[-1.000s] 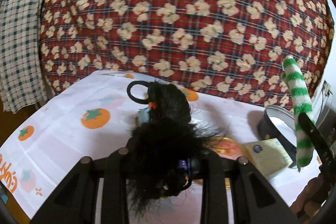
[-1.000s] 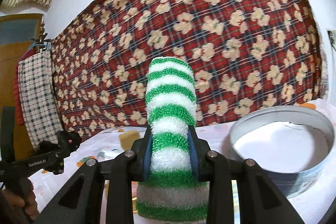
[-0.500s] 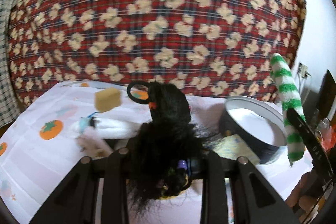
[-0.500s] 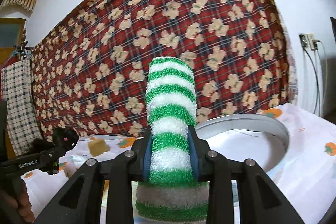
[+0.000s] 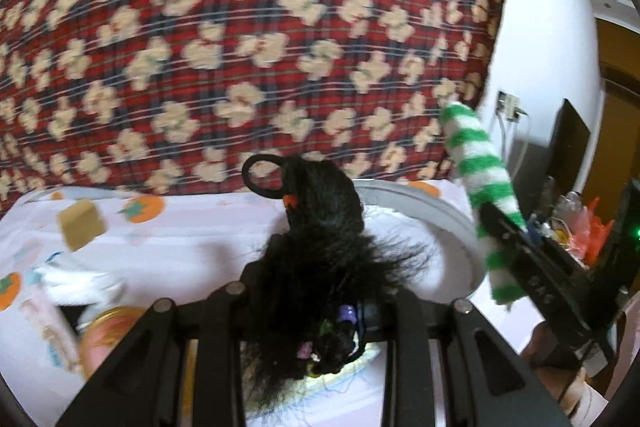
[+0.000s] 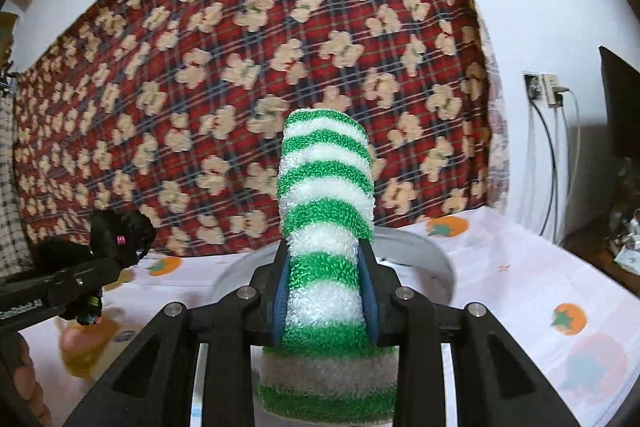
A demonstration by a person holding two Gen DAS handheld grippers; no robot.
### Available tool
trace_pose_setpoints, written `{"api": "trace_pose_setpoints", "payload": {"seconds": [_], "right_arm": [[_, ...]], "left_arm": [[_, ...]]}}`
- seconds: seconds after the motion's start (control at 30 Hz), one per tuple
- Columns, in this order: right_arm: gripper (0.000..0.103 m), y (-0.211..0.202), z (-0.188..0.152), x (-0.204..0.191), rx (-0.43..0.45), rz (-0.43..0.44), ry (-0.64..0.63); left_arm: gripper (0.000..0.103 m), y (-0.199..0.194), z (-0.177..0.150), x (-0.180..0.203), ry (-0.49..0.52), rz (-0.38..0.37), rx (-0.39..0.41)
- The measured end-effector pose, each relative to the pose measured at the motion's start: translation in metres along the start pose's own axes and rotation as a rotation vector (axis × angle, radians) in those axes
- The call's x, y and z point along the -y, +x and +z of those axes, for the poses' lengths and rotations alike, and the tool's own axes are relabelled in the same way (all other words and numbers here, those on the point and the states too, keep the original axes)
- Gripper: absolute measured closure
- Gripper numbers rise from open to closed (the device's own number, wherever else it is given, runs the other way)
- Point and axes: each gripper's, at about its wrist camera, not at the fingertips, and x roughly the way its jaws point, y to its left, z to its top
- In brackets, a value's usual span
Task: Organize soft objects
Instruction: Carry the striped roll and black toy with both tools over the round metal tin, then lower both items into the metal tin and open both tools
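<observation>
My left gripper (image 5: pixel 320 291) is shut on a black furry hair tie bundle (image 5: pixel 324 239) with a black elastic loop and small coloured beads, held above the table. It also shows at the left of the right wrist view (image 6: pixel 116 235). My right gripper (image 6: pixel 326 291) is shut on a green and white striped fuzzy sock (image 6: pixel 326 203), which stands upright between the blue pads. The sock also shows at the right of the left wrist view (image 5: pixel 480 187). A round grey tin (image 5: pixel 452 227) with a white inside sits on the table just beyond both grippers (image 6: pixel 424 263).
The table has a white cloth with orange fruit prints (image 6: pixel 520 267). A tan sponge cube (image 5: pixel 80 227), white soft items (image 5: pixel 80 283) and a round yellow lid (image 5: pixel 108 327) lie at the left. A red floral plaid blanket (image 5: pixel 240 47) hangs behind. Clutter and cables stand at the right (image 5: pixel 572 223).
Both views have swung to the right. The grey tin now lies straight ahead of both grippers and closer. Both grips are unchanged.
</observation>
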Motion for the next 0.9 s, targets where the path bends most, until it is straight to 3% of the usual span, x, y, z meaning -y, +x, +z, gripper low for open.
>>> {"api": "trace_pose_setpoints", "payload": {"seconds": [0.17, 0.37, 0.6, 0.8, 0.9], "right_arm": [[0.07, 0.024, 0.001, 0.027, -0.04, -0.06, -0.002], [0.07, 0.048, -0.003, 0.04, -0.126, -0.037, 0.021], [0.069, 0.066, -0.011, 0.023, -0.198, -0.013, -0.077], [0.066, 0.076, -0.015, 0.022, -0.243, 0.006, -0.075], [0.061, 0.08, -0.016, 0.023, -0.267, 0.014, -0.061]], "left_arm": [[0.076, 0.032, 0.003, 0.031, 0.034, -0.041, -0.03], [0.076, 0.07, 0.005, 0.055, 0.037, -0.072, -0.075], [0.076, 0.102, -0.007, 0.062, 0.036, -0.061, -0.137], [0.076, 0.114, -0.014, 0.065, 0.073, -0.017, -0.155], [0.068, 0.116, -0.016, 0.06, 0.064, 0.015, -0.157]]}}
